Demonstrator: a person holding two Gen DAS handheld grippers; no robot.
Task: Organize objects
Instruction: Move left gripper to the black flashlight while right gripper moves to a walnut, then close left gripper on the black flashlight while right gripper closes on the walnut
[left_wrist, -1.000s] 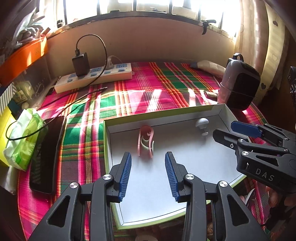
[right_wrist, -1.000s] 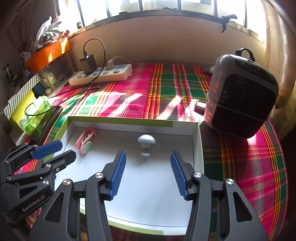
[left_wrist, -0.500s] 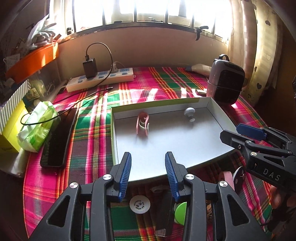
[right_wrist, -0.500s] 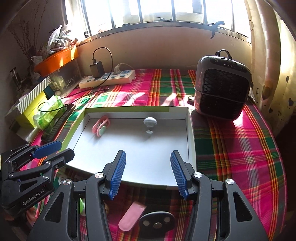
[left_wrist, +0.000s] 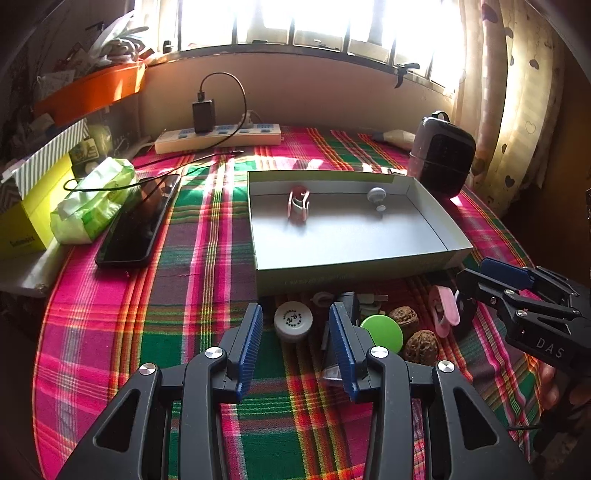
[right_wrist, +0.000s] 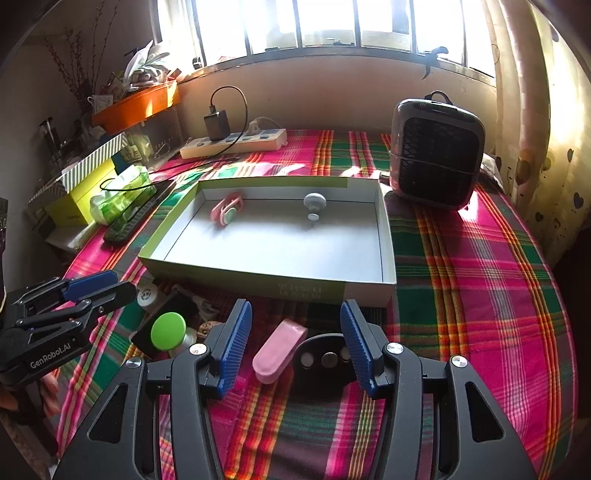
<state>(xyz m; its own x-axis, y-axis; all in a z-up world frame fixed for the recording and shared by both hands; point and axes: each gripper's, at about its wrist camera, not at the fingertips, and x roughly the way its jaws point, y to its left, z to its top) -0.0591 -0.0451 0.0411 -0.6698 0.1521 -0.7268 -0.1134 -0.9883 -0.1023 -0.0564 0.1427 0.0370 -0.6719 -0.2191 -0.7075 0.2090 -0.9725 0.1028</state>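
Observation:
A shallow white box with a green rim lies on the plaid cloth. In it are a pink clip and a small white knob. In front of the box lie loose items: a white cap, a green lid, two walnuts, a pink case and a black disc. My left gripper is open above the white cap. My right gripper is open over the pink case and black disc.
A black phone, a green tissue pack and a yellow box lie at the left. A power strip with a charger sits at the back. A dark heater stands at the back right.
Both grippers drew back from over the box toward the table's near edge. The loose items in front of the box have come into view. The jaws kept the same gap.

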